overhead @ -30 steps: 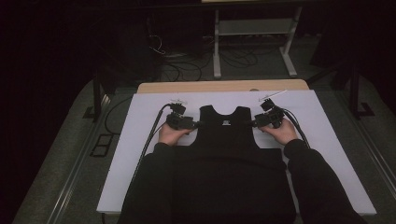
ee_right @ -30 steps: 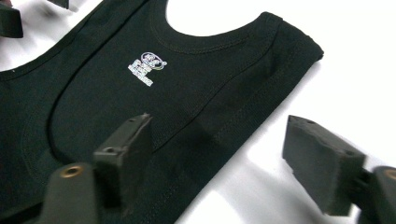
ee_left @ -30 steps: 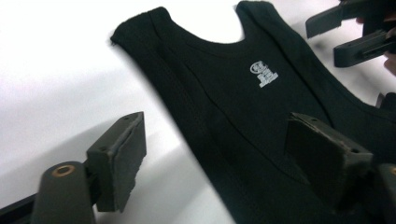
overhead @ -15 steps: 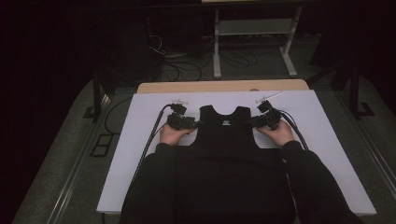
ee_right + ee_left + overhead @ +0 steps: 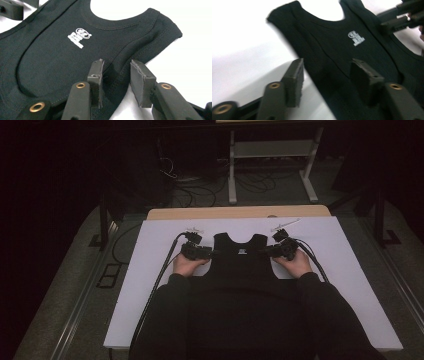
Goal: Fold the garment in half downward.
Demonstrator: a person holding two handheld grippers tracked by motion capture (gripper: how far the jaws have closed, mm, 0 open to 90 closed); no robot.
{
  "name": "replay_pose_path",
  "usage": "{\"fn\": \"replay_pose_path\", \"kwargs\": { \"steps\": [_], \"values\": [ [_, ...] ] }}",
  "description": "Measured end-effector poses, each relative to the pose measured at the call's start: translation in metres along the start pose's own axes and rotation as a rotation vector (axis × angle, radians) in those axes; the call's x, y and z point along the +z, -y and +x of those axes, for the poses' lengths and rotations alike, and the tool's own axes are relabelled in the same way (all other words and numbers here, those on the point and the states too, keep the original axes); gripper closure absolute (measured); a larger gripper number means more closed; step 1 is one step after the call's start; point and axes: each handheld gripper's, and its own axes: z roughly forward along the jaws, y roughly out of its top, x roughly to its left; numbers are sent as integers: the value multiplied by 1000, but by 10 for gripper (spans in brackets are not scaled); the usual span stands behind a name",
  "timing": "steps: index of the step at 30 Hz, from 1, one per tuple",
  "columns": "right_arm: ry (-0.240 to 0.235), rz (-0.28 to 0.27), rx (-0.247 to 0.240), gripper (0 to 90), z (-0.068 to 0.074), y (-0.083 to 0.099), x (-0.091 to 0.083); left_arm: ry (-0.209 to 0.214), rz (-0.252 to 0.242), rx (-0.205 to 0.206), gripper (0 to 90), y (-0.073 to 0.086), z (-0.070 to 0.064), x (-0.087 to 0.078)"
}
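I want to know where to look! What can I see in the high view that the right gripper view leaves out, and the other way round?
The high view alone takes in the person's hands, the trailing cables, the whole white table and the floor behind. The right gripper view alone shows the stitched hem of the armhole between the open jaws of the right gripper. Both show the black vest with its small white print below the neckline.
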Motion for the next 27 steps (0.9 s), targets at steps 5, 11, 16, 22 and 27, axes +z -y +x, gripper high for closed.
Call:
{"fn": "replay_pose_path", "kwargs": {
  "steps": [5, 11, 16, 22, 27],
  "values": [
    [-5, 9, 9, 722, 0, 0, 0, 9, 12, 3, 540, 0, -1, 2],
    [-25, 14, 9, 806, 0, 0, 0, 34, 36, 31, 616, -3, -6, 8],
    [-22, 14, -4, 837, 1, 0, -2, -17, 51, 58, 716, -6, -12, 12],
    [-36, 2, 8, 845, 1, 1, -3, -93, 49, 132, 836, -6, -18, 14],
    [-44, -15, 22, 849, -1, 2, -5, -127, 50, 155, 870, -6, -22, 14]
  ]
}}
